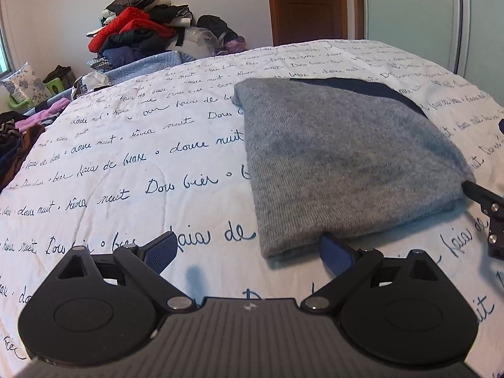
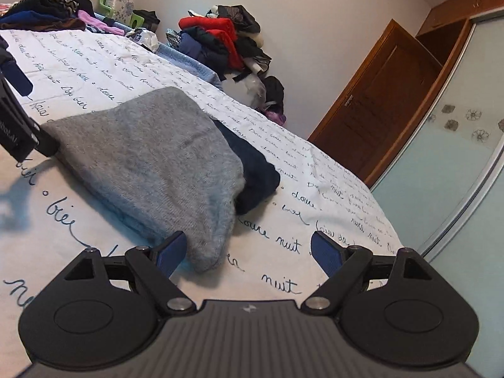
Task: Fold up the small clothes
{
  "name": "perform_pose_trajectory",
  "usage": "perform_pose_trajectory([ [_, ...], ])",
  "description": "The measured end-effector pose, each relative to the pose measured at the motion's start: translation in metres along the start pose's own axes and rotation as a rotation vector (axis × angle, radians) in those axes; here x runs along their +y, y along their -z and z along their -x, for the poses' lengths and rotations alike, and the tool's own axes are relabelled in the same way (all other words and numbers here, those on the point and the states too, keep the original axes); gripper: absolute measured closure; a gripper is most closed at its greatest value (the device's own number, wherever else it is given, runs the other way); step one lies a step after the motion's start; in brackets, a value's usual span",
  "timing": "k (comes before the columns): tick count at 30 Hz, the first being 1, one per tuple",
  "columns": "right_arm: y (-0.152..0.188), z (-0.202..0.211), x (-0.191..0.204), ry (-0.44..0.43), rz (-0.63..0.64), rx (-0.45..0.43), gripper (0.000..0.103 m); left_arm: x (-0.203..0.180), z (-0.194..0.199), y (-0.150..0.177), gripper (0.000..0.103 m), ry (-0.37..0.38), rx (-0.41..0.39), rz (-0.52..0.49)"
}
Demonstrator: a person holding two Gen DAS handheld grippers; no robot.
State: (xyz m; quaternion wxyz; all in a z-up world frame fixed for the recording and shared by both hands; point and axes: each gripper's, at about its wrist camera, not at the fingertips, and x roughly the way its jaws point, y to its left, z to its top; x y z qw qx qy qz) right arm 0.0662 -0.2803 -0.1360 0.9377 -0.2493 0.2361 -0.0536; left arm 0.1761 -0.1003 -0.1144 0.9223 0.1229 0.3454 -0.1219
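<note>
A folded grey knit garment [image 1: 343,160] lies on the white quilt with blue script [image 1: 126,163], with a dark navy part [image 1: 362,89] showing at its far edge. My left gripper [image 1: 249,252] is open, low over the quilt at the garment's near edge; its right pad touches or slips under that edge. My right gripper [image 2: 249,252] is open at the garment's near corner [image 2: 176,170]; its left pad touches the grey fabric. The navy layer [image 2: 255,173] sticks out beside the grey. Each gripper shows in the other's view: the right one [image 1: 491,217], the left one [image 2: 15,116].
A heap of red, black and blue clothes [image 1: 135,31] sits past the bed's far edge by the wall. More clothes [image 1: 19,135] lie at the left edge of the bed. A wooden door [image 1: 308,3] and a sliding wardrobe panel [image 2: 447,163] stand beyond the bed.
</note>
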Motion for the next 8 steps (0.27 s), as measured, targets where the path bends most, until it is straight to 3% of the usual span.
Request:
perform_pose_trajectory([
  [3,0.0,-0.005,0.0063,0.058,0.058,-0.013,0.017,0.0045,-0.0008,-0.0048,0.008,0.014,-0.004,0.035],
  [8,-0.0004,0.0037,0.0114,-0.015,0.117,-0.014,0.017,0.0013,-0.0012,-0.0052,0.008,0.011,-0.014,0.007],
])
